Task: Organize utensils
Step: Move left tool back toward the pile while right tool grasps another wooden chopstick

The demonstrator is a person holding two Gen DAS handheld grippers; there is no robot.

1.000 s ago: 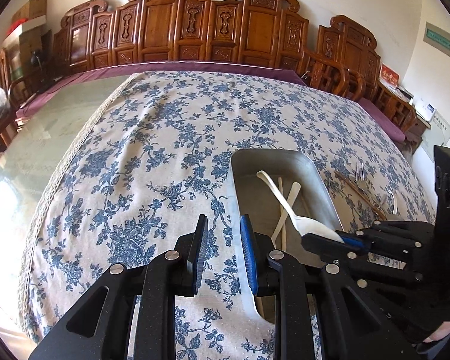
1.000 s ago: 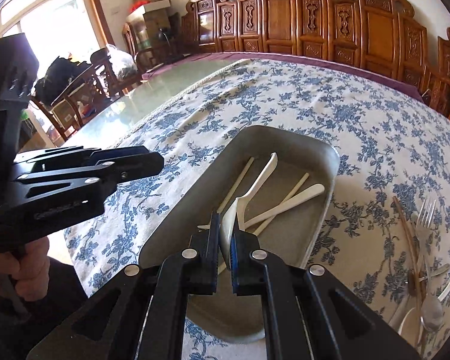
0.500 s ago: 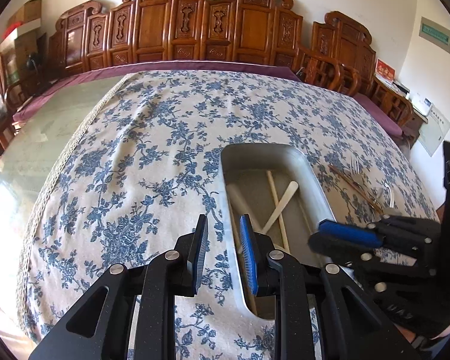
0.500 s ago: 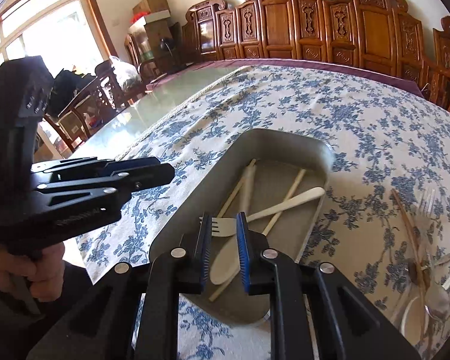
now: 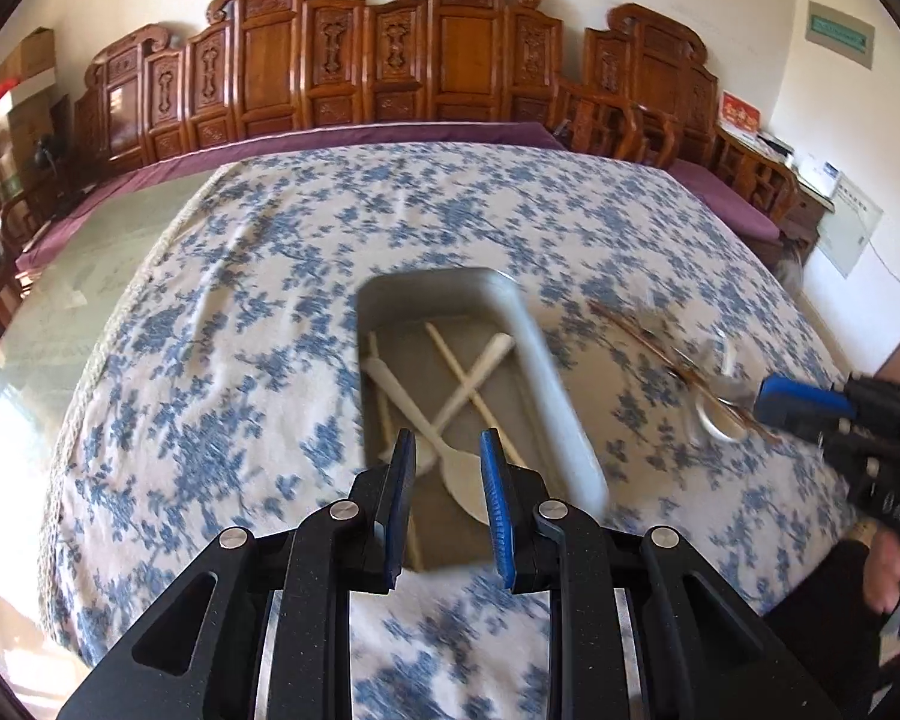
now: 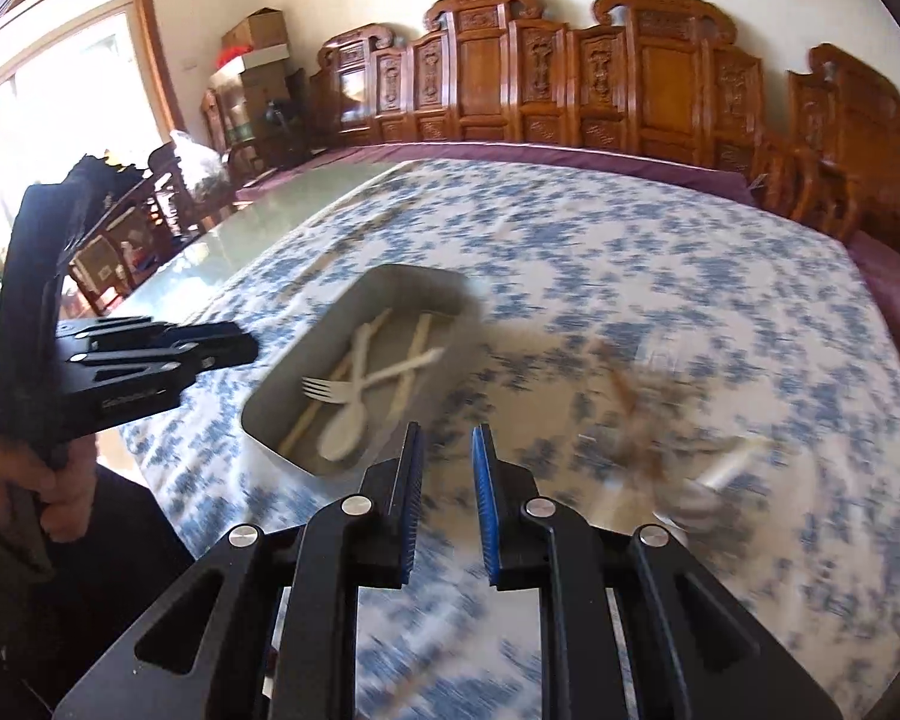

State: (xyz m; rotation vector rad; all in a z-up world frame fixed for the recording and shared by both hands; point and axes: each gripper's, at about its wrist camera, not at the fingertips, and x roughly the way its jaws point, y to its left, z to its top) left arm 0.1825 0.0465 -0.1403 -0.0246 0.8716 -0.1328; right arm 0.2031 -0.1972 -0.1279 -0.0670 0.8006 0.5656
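Left gripper (image 5: 447, 498): jaws standing apart, gripping nothing, hovering over the near end of the tray (image 5: 561, 414). Directly ahead of the jaws, a white spoon (image 5: 459, 471) is lying in the tray, crossing chopsticks (image 5: 450, 354) and other pale utensils.

Right gripper (image 6: 447, 501): jaws likewise parted and empty, hanging above the cloth (image 6: 630, 252) just right of the tray (image 6: 270, 426). A white fork (image 6: 324, 389) is resting inside. A loose utensil pile (image 6: 690, 480) is lying ahead-right of these jaws, blurred.
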